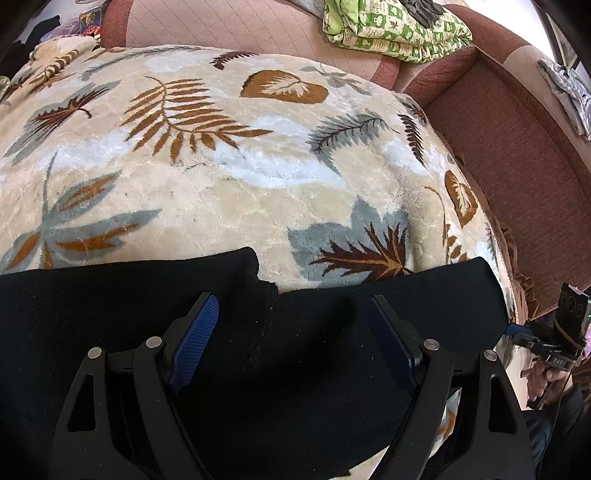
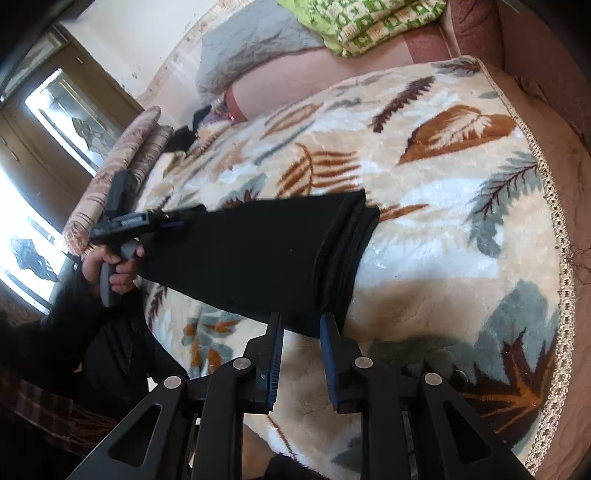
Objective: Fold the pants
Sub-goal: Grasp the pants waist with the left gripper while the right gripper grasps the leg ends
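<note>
Black pants (image 1: 110, 314) lie folded as a long band on a leaf-patterned blanket (image 1: 221, 184). My left gripper (image 1: 291, 300) hovers over the band near its middle fold, jaws wide apart with only cloth below them. The right wrist view shows the pants (image 2: 240, 258) running from the left gripper (image 2: 184, 218), held by a hand (image 2: 114, 266), down to a layered end. My right gripper (image 2: 301, 318) sits at that end's near corner. Its jaws stand a narrow gap apart, and the blue pads (image 2: 330, 354) do not press on the cloth. The right gripper (image 1: 513, 329) also shows at the band's right end.
A green patterned quilt (image 1: 395, 29) lies folded on the reddish sofa (image 1: 517, 166) behind the blanket. A grey cloth (image 2: 251, 48) sits against the wall. The blanket (image 2: 424, 240) has a lace edge (image 2: 554, 206) on the right. Striped cushions (image 2: 122, 158) lie at the far left.
</note>
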The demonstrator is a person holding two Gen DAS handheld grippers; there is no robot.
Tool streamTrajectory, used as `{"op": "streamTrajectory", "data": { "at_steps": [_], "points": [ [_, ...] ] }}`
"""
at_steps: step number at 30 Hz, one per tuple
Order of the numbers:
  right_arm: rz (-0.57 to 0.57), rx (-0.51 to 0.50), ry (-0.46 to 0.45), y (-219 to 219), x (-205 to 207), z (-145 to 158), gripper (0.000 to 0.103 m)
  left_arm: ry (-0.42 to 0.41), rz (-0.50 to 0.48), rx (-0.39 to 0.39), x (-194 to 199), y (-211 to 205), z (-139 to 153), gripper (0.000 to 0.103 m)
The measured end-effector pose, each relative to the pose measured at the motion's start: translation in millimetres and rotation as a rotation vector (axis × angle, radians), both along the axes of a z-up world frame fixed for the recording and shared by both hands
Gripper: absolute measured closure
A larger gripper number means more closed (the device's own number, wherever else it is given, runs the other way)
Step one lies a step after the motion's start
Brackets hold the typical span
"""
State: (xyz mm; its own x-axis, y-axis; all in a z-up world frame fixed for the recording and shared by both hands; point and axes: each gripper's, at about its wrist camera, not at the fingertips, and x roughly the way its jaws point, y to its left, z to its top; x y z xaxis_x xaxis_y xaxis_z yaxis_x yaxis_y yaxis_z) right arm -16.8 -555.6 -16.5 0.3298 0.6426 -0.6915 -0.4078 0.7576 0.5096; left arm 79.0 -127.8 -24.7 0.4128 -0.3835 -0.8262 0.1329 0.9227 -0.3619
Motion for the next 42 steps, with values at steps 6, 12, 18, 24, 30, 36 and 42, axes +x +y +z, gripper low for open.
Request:
{"op": "streamTrajectory", "data": {
  "at_steps": [6, 12, 18, 24, 30, 36, 42],
  "points": [
    [-0.062, 0.128, 0.12, -13.3, 12.0, -15.0, 0.076, -0.002, -0.003, 0.01, -0.6, 0.6, 0.6, 0.02],
    [-0.074, 0.189, 0.162, -16.3, 16.8, -22.8, 0.075, -0.001, 0.0, 0.007, -0.5, 0.1, 1.0, 0.02],
    [-0.049, 0.182, 0.171, -1.8, 26.4, -23.7, 0.075, -0.002, 0.001, 0.009, -0.4, 0.4, 0.6, 0.02],
    [-0.058, 0.105, 0.103, 1.8, 28.3, -9.6, 0.097, -0.001, 0.003, 0.008, -0.7, 0.1, 0.6, 0.02],
    [-0.053, 0.142, 0.066, -8.8, 10.4, 0.9, 0.098, -0.02, 0.025, -0.08, -2.1, 8.1, 7.6, 0.02],
    [-0.099, 0.061, 0.131, -19.0, 11.7, -16.4, 0.101, -0.037, 0.042, -0.182, -1.3, 14.3, 15.0, 0.02],
    [-0.093, -0.041, -0.12, 6.0, 9.7, 25.4, 0.101, -0.125, -0.141, -0.32, -18.1, -15.7, 36.9, 0.02]
  ]
}}
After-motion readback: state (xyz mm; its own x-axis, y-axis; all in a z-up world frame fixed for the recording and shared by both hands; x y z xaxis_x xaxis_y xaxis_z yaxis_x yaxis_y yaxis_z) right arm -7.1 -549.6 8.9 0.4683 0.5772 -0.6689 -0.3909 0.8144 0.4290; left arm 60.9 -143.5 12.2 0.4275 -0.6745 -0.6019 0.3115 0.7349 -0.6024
